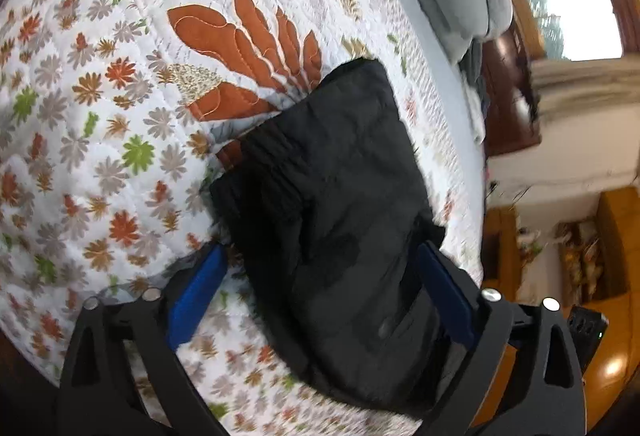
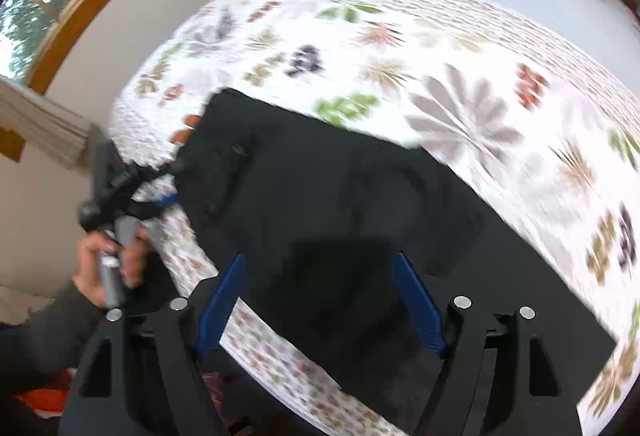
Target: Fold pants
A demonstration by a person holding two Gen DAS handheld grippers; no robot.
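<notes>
Left gripper (image 1: 320,276) is spread wide open right over the near end of the black pants (image 1: 336,196), which stretch away toward the far pillows on the floral quilt (image 1: 100,116). Right gripper (image 2: 318,290) is open too, hovering above the pants (nothing pinched).

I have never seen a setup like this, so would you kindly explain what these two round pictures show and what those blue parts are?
Each picture comes from a fisheye camera mounted on a hand-held gripper, looking along its two blue fingers. A person carries one per hand. The left hand-held gripper and the right hand-held gripper both stand open over the black fabric pants, gripping nothing. The pants lie on a white floral quilted bedspread. The right view also shows the person's left hand holding the other tool.
</notes>
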